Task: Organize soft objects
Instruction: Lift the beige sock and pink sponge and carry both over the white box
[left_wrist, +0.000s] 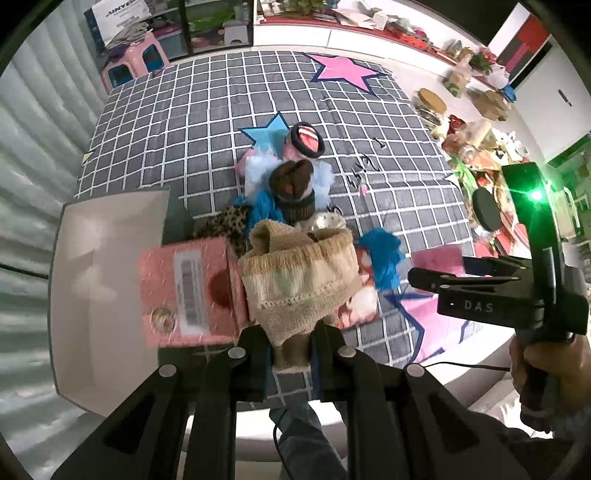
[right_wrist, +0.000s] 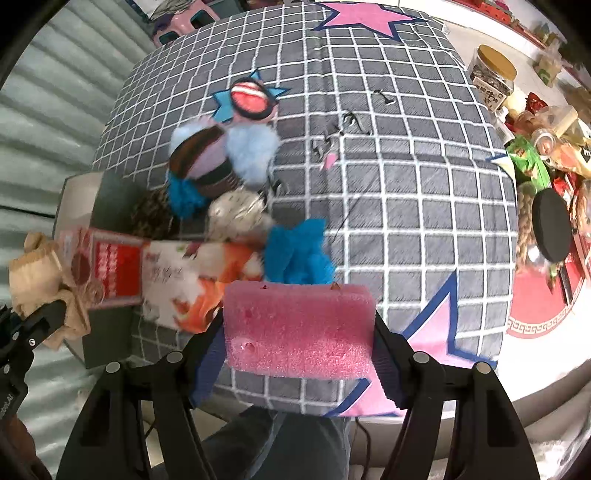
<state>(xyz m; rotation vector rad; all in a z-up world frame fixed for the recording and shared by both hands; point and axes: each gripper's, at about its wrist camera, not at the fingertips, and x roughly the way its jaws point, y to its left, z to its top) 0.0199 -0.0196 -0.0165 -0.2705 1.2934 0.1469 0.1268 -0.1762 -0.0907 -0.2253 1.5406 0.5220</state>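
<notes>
Beige sock (left_wrist: 301, 280) pinched in left jaws, pink sponge (right_wrist: 299, 328) gripped in right jaws, sponge face hidden from left view.

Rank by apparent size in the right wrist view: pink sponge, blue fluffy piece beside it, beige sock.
1. pink sponge, though nearest the camera.
2. and 3. blue fluffy piece and beige sock look alike; unranked.

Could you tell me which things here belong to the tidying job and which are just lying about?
Job:
- beige sock, held by left tongs
- pink sponge, held by right tongs
- soft pile
- grey box

Lying about:
- snack jar
- pink stool
</notes>
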